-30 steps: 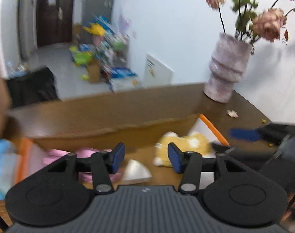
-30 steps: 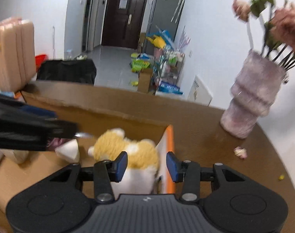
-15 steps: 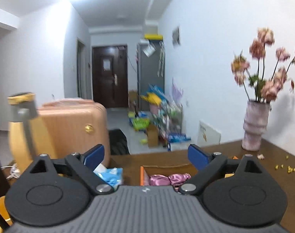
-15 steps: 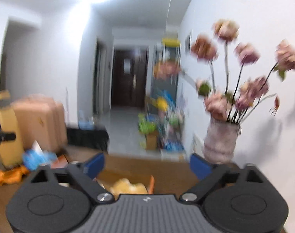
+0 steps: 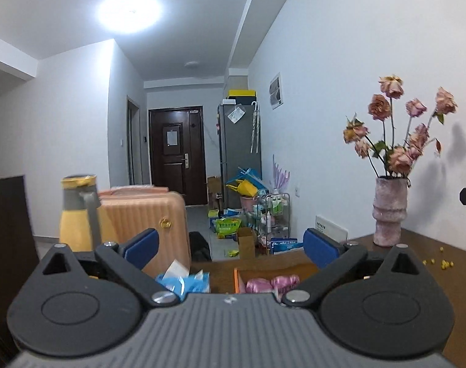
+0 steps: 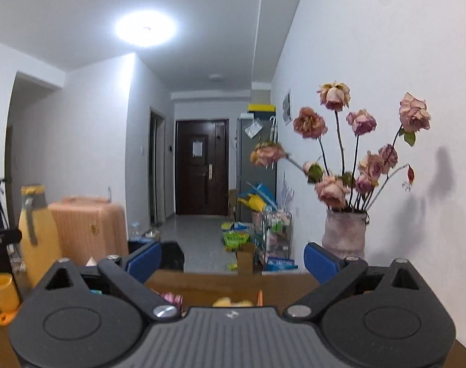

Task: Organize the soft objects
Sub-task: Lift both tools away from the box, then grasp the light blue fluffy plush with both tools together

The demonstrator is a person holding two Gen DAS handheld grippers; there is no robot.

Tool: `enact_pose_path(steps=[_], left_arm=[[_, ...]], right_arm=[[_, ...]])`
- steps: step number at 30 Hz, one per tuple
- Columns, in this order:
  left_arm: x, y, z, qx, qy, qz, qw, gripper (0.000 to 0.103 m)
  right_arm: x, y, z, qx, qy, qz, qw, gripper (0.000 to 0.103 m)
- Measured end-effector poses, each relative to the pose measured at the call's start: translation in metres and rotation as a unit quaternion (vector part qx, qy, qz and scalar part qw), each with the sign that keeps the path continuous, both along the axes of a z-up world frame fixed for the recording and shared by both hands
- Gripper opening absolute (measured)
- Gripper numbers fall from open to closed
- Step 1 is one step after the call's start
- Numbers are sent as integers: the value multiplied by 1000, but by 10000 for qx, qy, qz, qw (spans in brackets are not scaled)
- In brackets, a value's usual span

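Note:
My left gripper [image 5: 229,247] is open and empty, raised above the table and facing down the room. Below it an orange-edged cardboard box [image 5: 236,279] holds a pink soft object [image 5: 271,283]. A blue packet [image 5: 183,282] lies left of the box. My right gripper [image 6: 231,259] is open and empty, also raised. Just above its body I see the top of a yellow plush toy [image 6: 231,302], a pink soft object [image 6: 173,299] and the box's orange edge [image 6: 259,297].
A vase of dried roses [image 5: 389,214] stands on the brown table [image 5: 432,282] at the right, with yellow crumbs [image 5: 438,262] near it. A yellow bottle [image 6: 38,230] and yellow mug [image 6: 1,291] stand left. A peach suitcase [image 5: 147,224] is behind.
Both grippers lifted up from over the box and tilted level, and their jaws opened wide. The box and soft toys dropped to the bottom of both views.

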State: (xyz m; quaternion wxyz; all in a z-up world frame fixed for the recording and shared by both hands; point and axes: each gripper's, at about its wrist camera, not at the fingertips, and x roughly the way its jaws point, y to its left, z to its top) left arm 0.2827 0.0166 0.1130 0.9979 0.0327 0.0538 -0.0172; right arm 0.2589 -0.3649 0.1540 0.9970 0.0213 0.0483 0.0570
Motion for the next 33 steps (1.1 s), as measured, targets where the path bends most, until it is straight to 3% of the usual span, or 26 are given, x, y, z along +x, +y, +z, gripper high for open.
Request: enact_pose_path(steps=[4, 8, 11, 13, 17, 22, 26, 31, 33], left_arm=[[-52, 8, -28, -164, 79, -188, 9997, 103], [-98, 8, -64, -88, 225, -104, 9997, 103], [-128, 9, -91, -141, 386, 26, 9992, 103], [-138, 8, -107, -61, 600, -174, 9980, 103], [-132, -2, -116, 203, 798, -243, 9963, 103], [-118, -6, -117, 74, 839, -421, 9956, 103], [-100, -10, -122, -73, 1111, -505, 9925, 103], [-58, -24, -131, -402, 1441, -980, 9839, 100], [-31, -31, -136, -571, 1712, -1138, 9770, 85]], right_arm=[[-44, 13, -31, -63, 82, 252, 9996, 100], [-87, 32, -68, -90, 307, 440, 9985, 100], [-119, 41, -99, 136, 431, 551, 9975, 100], [-135, 46, -119, 419, 569, 653, 9954, 100], [-136, 53, -138, 510, 1025, 692, 9910, 100], [-130, 48, -140, 523, 1062, 499, 9917, 99], [-113, 45, -146, 602, 1223, 437, 9897, 97], [-67, 47, -160, 888, 1734, 581, 9791, 82], [-41, 46, -167, 1150, 1925, 679, 9722, 72]])
